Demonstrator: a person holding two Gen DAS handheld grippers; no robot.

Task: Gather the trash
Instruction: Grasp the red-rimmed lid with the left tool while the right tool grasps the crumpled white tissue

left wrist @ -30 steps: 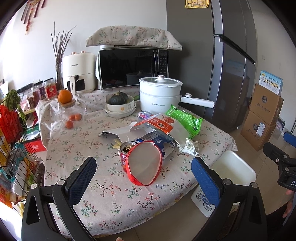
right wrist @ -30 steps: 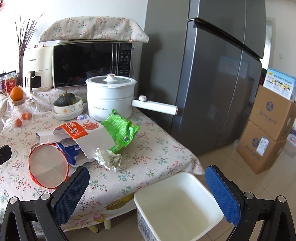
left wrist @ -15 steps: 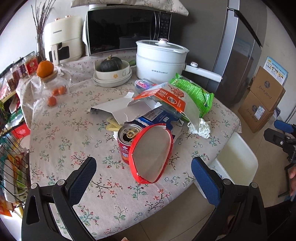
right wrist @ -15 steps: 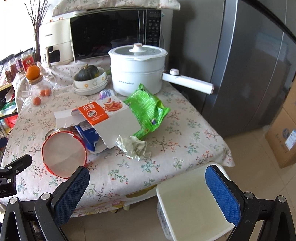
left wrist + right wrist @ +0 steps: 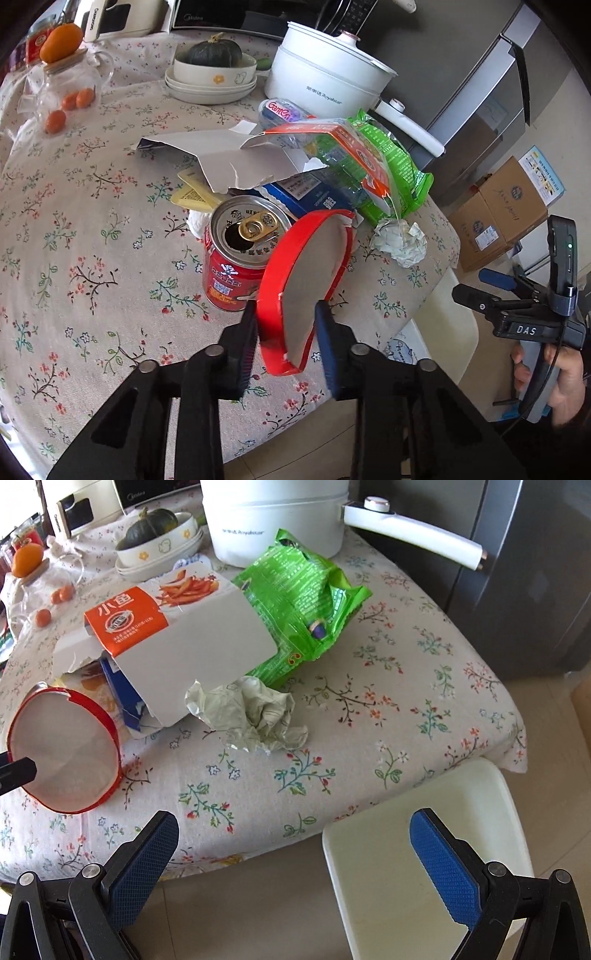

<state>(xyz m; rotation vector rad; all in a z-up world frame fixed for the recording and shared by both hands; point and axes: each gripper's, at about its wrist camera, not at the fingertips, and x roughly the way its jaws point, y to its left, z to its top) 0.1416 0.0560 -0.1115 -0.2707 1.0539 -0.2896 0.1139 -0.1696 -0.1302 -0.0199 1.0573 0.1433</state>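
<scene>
Trash lies heaped near the surface [image 5: 369,716] edge, and the piece that matters now is the red lid [image 5: 306,284], standing on its rim, tilted, leaning against the can [image 5: 236,258]. Its flat face runs roughly along the left gripper's [image 5: 284,332] pointing line, so the rim's near, lower part sits between the jaws. That gripper has just been closing: the jaws stand narrow, one pad at the red outer wall, the other at the grey inner face, and they look to be touching or all but touching it; a firm clamp cannot be told from here. The bin [image 5: 424,849] stands on the floor below the surface edge, to the right of the lid, so the carry would go that way. The right gripper [image 5: 291,853] hangs wide apart and empty over the surface edge and the bin, nearer the crumpled paper [image 5: 251,712] than the lid.
</scene>
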